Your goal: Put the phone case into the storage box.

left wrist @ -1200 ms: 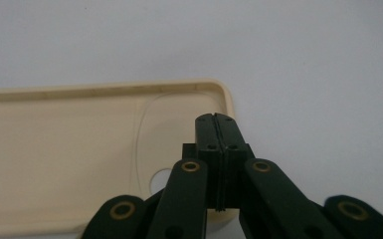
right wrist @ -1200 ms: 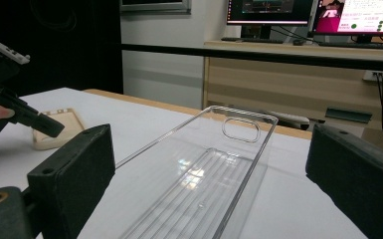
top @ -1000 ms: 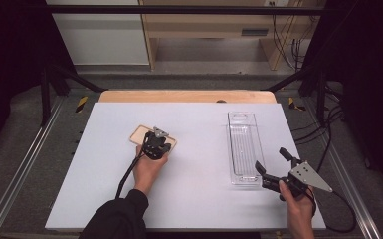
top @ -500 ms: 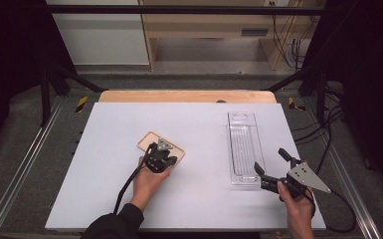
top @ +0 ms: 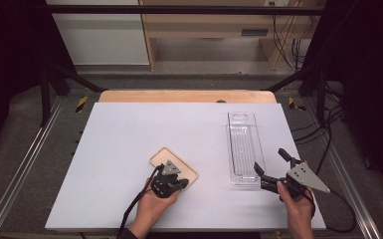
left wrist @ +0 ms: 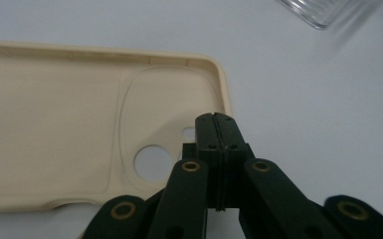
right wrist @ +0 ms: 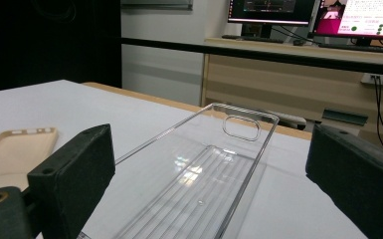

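The left gripper (left wrist: pixel 218 119) has its jaws pressed together with nothing between them, tips over the beige phone case (left wrist: pixel 54 129) near its camera cutout. The right gripper (top: pixel 273 167) stands wide apart at the near end of the clear tray (top: pixel 243 147) — touching or not, I cannot tell. The high view shows case and tray well apart on the white table (top: pixel 129 124) — the right gripper view adds monitors (right wrist: pixel 268 10) beyond.

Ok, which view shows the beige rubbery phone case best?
The left gripper view: the beige phone case shows its inside, rim and camera cutouts close up. The high view shows it small, half under the left gripper. The right gripper view catches one end.
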### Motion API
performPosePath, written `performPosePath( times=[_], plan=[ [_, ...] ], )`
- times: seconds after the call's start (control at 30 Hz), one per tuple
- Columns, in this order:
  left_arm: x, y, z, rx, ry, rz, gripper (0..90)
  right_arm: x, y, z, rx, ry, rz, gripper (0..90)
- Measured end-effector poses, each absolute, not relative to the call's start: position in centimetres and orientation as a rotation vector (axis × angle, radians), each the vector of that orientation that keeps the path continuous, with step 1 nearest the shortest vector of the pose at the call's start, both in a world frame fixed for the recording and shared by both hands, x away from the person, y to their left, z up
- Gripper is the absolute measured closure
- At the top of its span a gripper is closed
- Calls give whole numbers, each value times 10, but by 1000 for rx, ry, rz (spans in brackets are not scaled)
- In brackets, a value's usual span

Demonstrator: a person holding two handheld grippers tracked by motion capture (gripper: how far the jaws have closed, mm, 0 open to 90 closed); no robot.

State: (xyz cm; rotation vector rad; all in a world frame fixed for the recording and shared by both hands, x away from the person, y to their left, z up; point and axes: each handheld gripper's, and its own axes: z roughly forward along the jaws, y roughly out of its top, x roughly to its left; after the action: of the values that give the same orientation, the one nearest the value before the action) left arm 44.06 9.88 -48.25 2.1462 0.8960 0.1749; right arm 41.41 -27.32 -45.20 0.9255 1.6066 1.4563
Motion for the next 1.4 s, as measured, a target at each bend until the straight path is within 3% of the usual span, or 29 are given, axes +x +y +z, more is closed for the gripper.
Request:
performPosePath(
  times=[0.23,0.43,0.57,0.93,1.07,1.17,1.4],
  plan=[
    [416,83,-483,2160,831,145,900,414,-272,-452,923,1613,1450,57],
    [408,79,-485,2139,791,228,900,413,-272,-451,933,1619,1485,51],
    [408,94,-470,2051,744,398,900,410,-269,-448,930,1639,1496,44],
    [410,176,-440,1813,827,624,895,397,-243,-418,888,1686,1483,35],
    [416,200,-445,1773,873,656,762,392,-220,-408,854,1750,1464,35],
    [420,213,-448,1713,898,674,525,390,-201,-405,849,1824,1438,41],
    [425,231,-453,1655,953,707,159,384,-145,-411,800,1991,1391,61]
  ],
)
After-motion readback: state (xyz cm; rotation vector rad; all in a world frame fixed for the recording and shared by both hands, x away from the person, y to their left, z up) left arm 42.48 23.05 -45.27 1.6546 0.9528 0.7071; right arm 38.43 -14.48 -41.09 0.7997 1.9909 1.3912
